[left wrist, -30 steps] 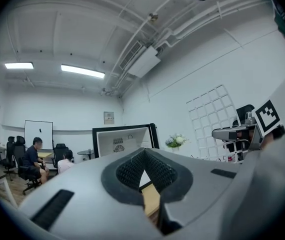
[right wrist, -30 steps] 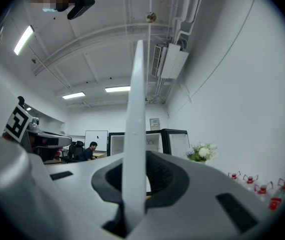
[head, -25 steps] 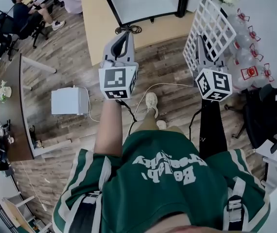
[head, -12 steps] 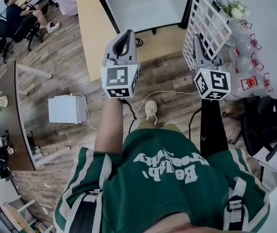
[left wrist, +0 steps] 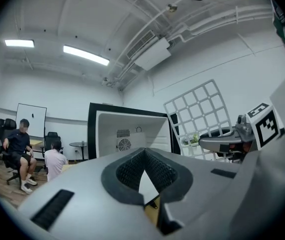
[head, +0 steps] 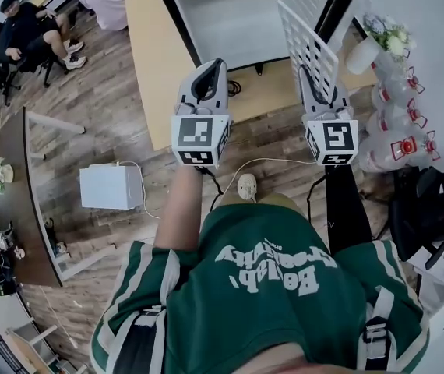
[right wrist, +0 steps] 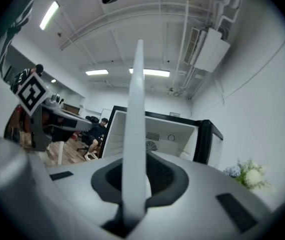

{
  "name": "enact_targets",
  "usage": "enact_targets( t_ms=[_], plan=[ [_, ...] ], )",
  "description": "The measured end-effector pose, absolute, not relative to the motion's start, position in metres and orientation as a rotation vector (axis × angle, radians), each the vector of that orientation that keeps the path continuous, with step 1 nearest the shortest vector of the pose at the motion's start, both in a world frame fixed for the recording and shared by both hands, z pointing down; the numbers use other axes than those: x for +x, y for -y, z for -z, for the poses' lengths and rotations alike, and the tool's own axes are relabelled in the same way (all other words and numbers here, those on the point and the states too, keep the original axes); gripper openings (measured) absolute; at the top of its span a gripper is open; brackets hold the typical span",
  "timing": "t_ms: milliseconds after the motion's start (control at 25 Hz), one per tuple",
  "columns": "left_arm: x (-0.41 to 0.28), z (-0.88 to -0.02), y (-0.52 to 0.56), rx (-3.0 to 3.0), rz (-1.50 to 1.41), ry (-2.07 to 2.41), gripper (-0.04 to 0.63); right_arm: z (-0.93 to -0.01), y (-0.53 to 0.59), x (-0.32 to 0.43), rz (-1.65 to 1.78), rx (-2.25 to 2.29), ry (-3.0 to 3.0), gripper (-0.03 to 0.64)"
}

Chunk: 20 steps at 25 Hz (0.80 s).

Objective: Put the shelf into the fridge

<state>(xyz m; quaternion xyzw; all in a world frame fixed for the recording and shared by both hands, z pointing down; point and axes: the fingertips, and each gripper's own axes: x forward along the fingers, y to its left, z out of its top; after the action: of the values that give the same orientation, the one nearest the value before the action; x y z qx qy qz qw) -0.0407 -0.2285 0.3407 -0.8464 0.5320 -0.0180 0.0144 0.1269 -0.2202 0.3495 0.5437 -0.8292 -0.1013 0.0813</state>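
The shelf [head: 309, 47], a white wire grid, stands on edge in the air, gripped at its lower rim by the right tool [head: 314, 80]. It is not yet inside the fridge [head: 241, 10] and shows in front of the right side of the open cabinet. In the right gripper view the shelf [right wrist: 134, 134] is a thin white blade seen edge-on, and the right tool [right wrist: 132, 186] is clamped on it, its dark pads against either side. The left tool [head: 209, 75] is beside it at about the same height and apart from the grid. In the left gripper view the left tool [left wrist: 143, 173] has its jaws together with nothing between them. The fridge has a black frame and a white inside, and sits on a pale wooden platform [head: 156, 61]. A vase of flowers [head: 385, 37] and clear bottles [head: 397, 135] are to the right. A white box [head: 111, 187] lies on the plank floor [head: 121, 123]
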Motion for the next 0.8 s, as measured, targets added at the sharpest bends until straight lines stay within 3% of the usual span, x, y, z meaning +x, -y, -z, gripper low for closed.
enact_targets(
  t_ms=[800],
  plan=[
    [-0.074, -0.362, 0.246, -2.63, 0.095, -1.699, 0.0, -0.37, 0.285, 0.092, 1.088, 1.284, 1.847, 0.048]
  ],
)
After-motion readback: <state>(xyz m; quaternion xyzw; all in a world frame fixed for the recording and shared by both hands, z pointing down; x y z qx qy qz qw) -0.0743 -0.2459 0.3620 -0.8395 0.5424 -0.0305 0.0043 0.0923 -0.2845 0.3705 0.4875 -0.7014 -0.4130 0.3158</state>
